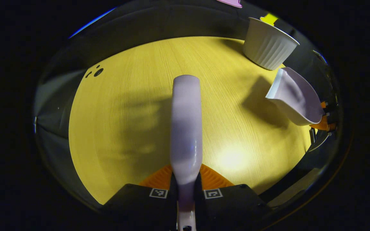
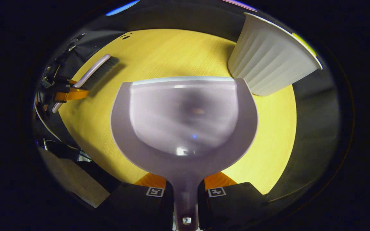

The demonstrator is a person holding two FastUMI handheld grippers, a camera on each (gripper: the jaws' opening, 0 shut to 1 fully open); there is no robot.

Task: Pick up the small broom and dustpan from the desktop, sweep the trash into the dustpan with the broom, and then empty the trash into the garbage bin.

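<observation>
Here, both tools lifted, emptying pending.
Left gripper (image 1: 185, 192) pinches the broom (image 1: 186, 128); right gripper (image 2: 185, 194) pinches the dustpan (image 2: 185, 115) near the garbage bin (image 2: 268, 64); tabletop (image 2: 159, 54) appears swept.

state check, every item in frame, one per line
broom: lifted off the table, handle clamped in left claw
dustpan: held by its handle in right claw, mouth facing forward, pan looks empty
garbage bin: upright on the table, white, ribbed, just beyond the dustpan's lip; inside can't be seen
table: wooden top, a few small dark bits lying near its far edge
</observation>
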